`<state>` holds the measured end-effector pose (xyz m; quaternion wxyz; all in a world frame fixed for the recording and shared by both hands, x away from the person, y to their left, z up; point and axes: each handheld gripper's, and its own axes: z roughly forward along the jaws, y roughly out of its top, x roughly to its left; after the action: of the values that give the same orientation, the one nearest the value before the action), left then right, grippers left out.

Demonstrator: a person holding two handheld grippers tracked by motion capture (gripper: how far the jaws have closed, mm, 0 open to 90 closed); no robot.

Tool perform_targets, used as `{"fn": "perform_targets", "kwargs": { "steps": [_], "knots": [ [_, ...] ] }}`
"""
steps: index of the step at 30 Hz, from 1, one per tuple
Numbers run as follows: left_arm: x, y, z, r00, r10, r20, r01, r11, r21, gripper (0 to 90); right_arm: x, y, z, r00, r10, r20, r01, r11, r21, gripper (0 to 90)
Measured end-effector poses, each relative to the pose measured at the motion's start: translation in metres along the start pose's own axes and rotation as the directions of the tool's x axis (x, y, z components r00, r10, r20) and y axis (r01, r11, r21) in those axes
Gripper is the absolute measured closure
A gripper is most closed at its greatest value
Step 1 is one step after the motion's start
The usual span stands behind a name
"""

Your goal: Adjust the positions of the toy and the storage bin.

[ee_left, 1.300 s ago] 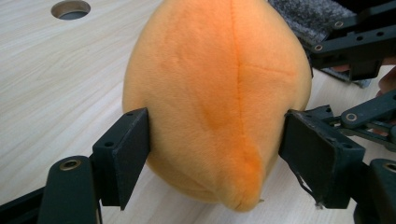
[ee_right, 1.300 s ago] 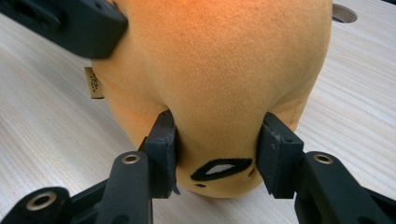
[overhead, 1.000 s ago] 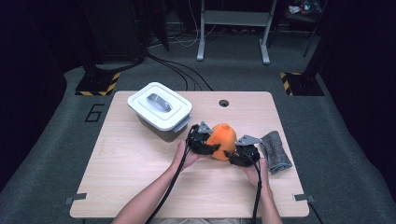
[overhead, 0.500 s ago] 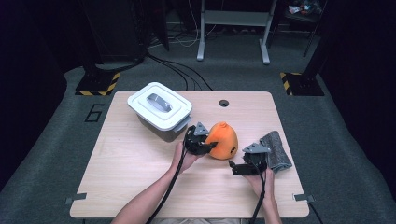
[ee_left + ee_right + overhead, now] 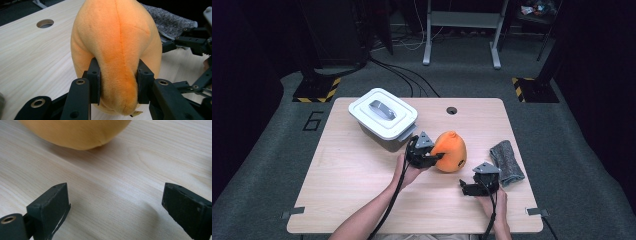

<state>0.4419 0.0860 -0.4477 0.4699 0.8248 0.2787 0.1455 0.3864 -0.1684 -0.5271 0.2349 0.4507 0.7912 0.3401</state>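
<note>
An orange plush toy (image 5: pixel 452 150) sits at the middle of the wooden table (image 5: pixel 362 200). My left gripper (image 5: pixel 437 157) is shut on its left end. In the left gripper view the pads (image 5: pixel 95 82) press into the soft plush (image 5: pixel 117 45); these jaws have just been closing on it. My right gripper (image 5: pixel 464 189) is low over the table, in front and to the right of the toy, apart from it. Its jaws have just been opening and stand wide (image 5: pixel 115 205) with bare wood between them. The toy's underside (image 5: pixel 75 132) is just beyond.
A white lidded container (image 5: pixel 383 117) stands at the back left, close behind my left hand. A folded grey cloth (image 5: pixel 507 162) lies to the right of the toy. A round cable hole (image 5: pixel 452 110) is near the far edge.
My right gripper has let go of the toy, opened and dropped back toward the front right. The left gripper has tightened on the toy and lifted slightly.
</note>
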Motion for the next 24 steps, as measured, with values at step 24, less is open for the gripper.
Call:
{"fn": "perform_targets", "kwargs": {
  "steps": [24],
  "knots": [
    [-0.001,-0.035,-0.064,0.9985,-0.044,-0.031,0.043,0.9987,-0.025,62.6,-0.006,0.0,0.004,0.9988,0.026,-0.042,-0.025,0.999,0.032,5.5]
  ]
}}
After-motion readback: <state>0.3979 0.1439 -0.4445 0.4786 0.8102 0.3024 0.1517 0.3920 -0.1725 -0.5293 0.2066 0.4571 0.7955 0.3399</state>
